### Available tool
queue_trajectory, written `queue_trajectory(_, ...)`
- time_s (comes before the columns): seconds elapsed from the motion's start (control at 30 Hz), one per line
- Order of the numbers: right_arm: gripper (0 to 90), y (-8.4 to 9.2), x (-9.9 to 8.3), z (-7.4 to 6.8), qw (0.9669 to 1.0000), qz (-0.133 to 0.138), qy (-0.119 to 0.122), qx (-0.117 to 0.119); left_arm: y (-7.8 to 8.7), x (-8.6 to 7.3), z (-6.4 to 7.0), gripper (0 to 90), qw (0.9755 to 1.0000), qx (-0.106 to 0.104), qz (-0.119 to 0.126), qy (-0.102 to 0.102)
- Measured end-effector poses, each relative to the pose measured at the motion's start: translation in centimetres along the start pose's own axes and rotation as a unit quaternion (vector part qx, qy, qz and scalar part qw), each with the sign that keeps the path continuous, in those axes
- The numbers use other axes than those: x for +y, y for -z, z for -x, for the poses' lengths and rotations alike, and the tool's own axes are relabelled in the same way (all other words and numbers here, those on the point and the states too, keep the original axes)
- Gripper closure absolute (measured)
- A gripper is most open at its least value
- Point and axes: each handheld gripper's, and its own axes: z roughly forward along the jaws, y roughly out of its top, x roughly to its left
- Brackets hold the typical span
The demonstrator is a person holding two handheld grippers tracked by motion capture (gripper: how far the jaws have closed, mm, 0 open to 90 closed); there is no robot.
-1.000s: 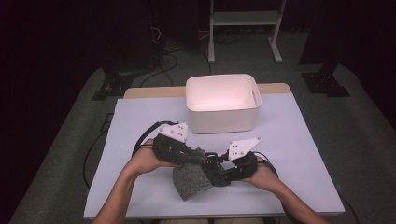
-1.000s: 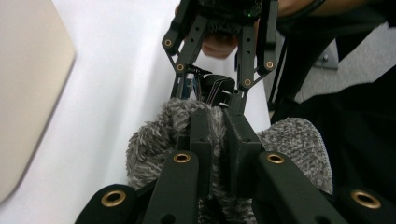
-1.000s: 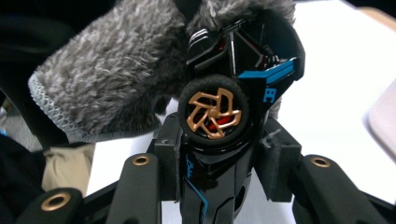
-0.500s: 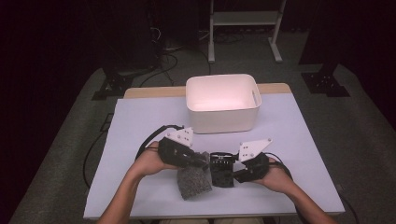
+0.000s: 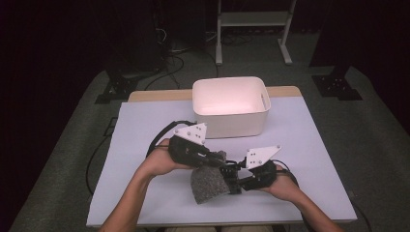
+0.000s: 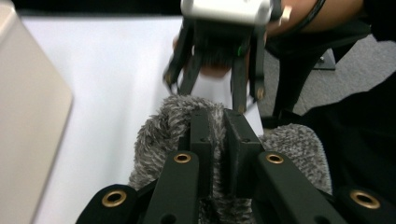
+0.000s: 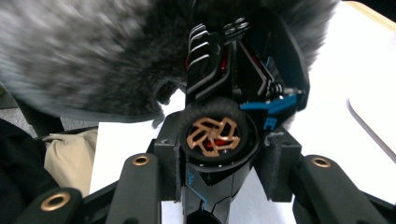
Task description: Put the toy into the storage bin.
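A grey fuzzy cloth pouch (image 5: 208, 187) lies near the table's front edge, between the two hands. My left gripper (image 5: 216, 160) is shut on its upper edge; in the left gripper view the jaws pinch the grey pile (image 6: 159, 126). My right gripper (image 5: 235, 182) comes in from the right, shut on a black toy car (image 7: 219, 135) with a copper-coloured wheel and blue trim. The car's far end sits against or inside the fuzzy pouch (image 7: 84, 51); I cannot tell which. The right gripper (image 6: 219, 60) faces the left one just beyond the pouch.
A white plastic bin (image 5: 229, 104) stands at the back middle of the pale-covered table (image 5: 145, 125); its side (image 6: 28, 116) shows at the left of the left gripper view. Cables loop by the left hand. A white stand (image 5: 251, 19) is on the floor behind.
Both hands have shifted slightly to the right. The left gripper has risen a little with the pouch's edge, and the pouch has moved a little right with it.
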Motion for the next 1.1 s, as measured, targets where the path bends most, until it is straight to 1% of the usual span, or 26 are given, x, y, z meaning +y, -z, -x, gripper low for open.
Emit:
queue_trajectory(0.03, 56.5, 0.0, 0.0, 0.0, 1.0000, 0.001, 0.000, 0.000, -0.2, 0.4, 0.0, 82.9, 1.0000, -0.005, 0.000, -0.005)
queue_trajectory(0.1, 56.5, 0.0, -0.1, -0.1, 1.0000, 0.004, 0.000, -0.001, -0.7, 0.4, 0.0, 82.9, 1.0000, -0.002, -0.004, -0.003)
queue_trajectory(0.13, 56.5, 0.0, -0.2, -0.1, 1.0000, 0.006, -0.001, -0.002, -1.1, 0.2, -0.2, 82.9, 0.9999, -0.004, -0.016, -0.002)
queue_trajectory(0.2, 56.6, 0.3, -0.4, 0.0, 0.9999, 0.011, -0.008, -0.003, -2.2, -0.5, -0.4, 82.9, 0.9992, 0.002, -0.040, 0.003)
queue_trajectory(0.27, 56.5, 0.6, -0.8, 0.1, 0.9998, 0.013, -0.016, -0.005, -2.5, -0.9, -0.5, 82.6, 0.9997, -0.003, -0.022, 0.012)
queue_trajectory(0.3, 56.5, 0.7, -0.9, 0.2, 0.9997, 0.017, -0.020, -0.004, -2.6, -0.9, -0.5, 82.4, 0.9997, -0.001, -0.022, 0.012)
queue_trajectory(0.37, 56.5, 0.8, -1.1, 0.2, 0.9995, 0.018, -0.024, -0.005, -2.7, -0.7, -0.4, 82.0, 0.9996, 0.003, -0.027, 0.010)
queue_trajectory(0.43, 56.4, 0.9, -1.1, 0.2, 0.9996, 0.016, -0.023, -0.008, -2.7, -0.5, -0.4, 81.0, 0.9993, 0.007, -0.036, 0.005)
queue_trajectory(0.53, 56.3, 0.9, -1.2, 0.2, 0.9996, 0.018, -0.022, -0.009, -2.6, -0.6, -0.4, 78.7, 0.9987, 0.017, -0.048, 0.006)
queue_trajectory(0.6, 56.3, 1.0, -1.3, 0.2, 0.9995, 0.019, -0.024, -0.009, -2.5, -0.8, -0.4, 77.7, 0.9978, 0.026, -0.061, 0.006)
queue_trajectory(0.67, 56.3, 1.1, -1.4, 0.2, 0.9994, 0.019, -0.025, -0.010, -2.4, -1.1, -0.3, 77.1, 0.9979, 0.026, -0.059, 0.009)
queue_trajectory(0.73, 56.3, 1.2, -1.4, 0.2, 0.9995, 0.019, -0.024, -0.010, -2.4, -1.1, -0.2, 78.3, 0.9973, 0.030, -0.067, 0.007)
queue_trajectory(0.77, 56.3, 1.2, -1.4, 0.2, 0.9995, 0.018, -0.024, -0.010, -2.4, -1.1, -0.1, 80.5, 0.9970, 0.032, -0.071, 0.004)
queue_trajectory(0.8, 56.3, 1.2, -1.4, 0.2, 0.9995, 0.017, -0.023, -0.011, -2.4, -1.1, -0.1, 81.9, 0.9970, 0.029, -0.071, 0.001)
queue_trajectory(0.87, 56.2, 1.2, -1.4, 0.1, 0.9996, 0.017, -0.021, -0.010, -2.4, -1.1, 0.1, 83.6, 0.9970, 0.030, -0.071, -0.004)
queue_trajectory(1.03, 56.1, 1.3, -1.5, 0.1, 0.9994, 0.023, -0.024, -0.009, -2.3, -1.3, 0.1, 83.8, 0.9969, 0.025, -0.074, -0.001)
queue_trajectory(1.1, 56.0, 1.5, -1.7, 0.1, 0.9993, 0.026, -0.027, -0.009, -2.2, -1.4, 0.1, 83.9, 0.9966, 0.030, -0.076, -0.002)
